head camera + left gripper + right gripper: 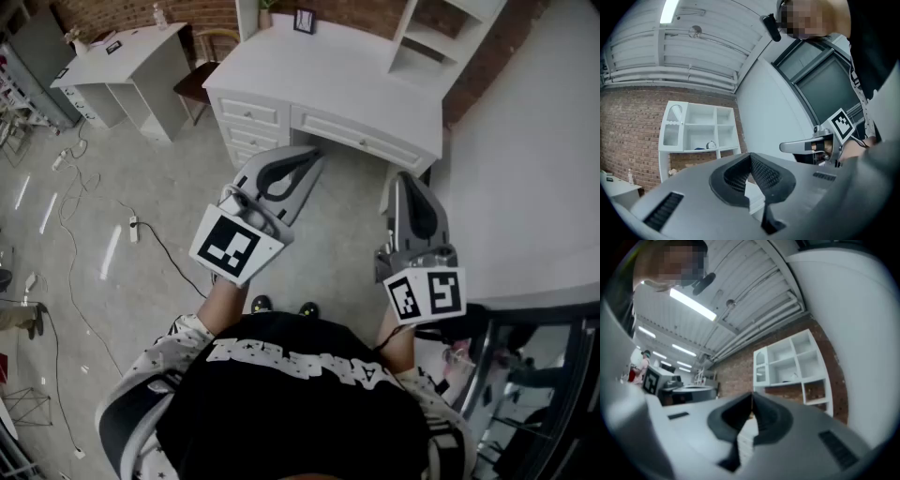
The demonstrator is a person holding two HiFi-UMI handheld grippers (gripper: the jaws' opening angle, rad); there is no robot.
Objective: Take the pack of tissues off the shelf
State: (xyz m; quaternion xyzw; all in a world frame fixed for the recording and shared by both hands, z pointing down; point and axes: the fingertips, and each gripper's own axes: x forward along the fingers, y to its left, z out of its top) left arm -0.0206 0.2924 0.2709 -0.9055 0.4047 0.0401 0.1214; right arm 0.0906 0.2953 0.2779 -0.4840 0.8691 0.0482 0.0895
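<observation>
1. Left gripper (pixel 317 156), jaws pressed together with nothing between them, is held out at the centre of the head view, aimed toward a white desk (pixel 328 89).
2. Right gripper (pixel 404 178), likewise closed and empty, sits just right of centre, apart from its partner.
3. White shelf unit (pixel 431 37) stands on the desk's right end, at the upper right of the head view, against a brick wall (pixel 492 56).
4. Centre left in the left gripper view, a small pale object (pixel 711 145) and a dark blue item (pixel 697 149) lie on a lower board of the shelf unit. Which of them is the pack of tissues cannot be made out.
5. Both grippers hang well short of the shelf unit, above a grey floor (pixel 141 187).
</observation>
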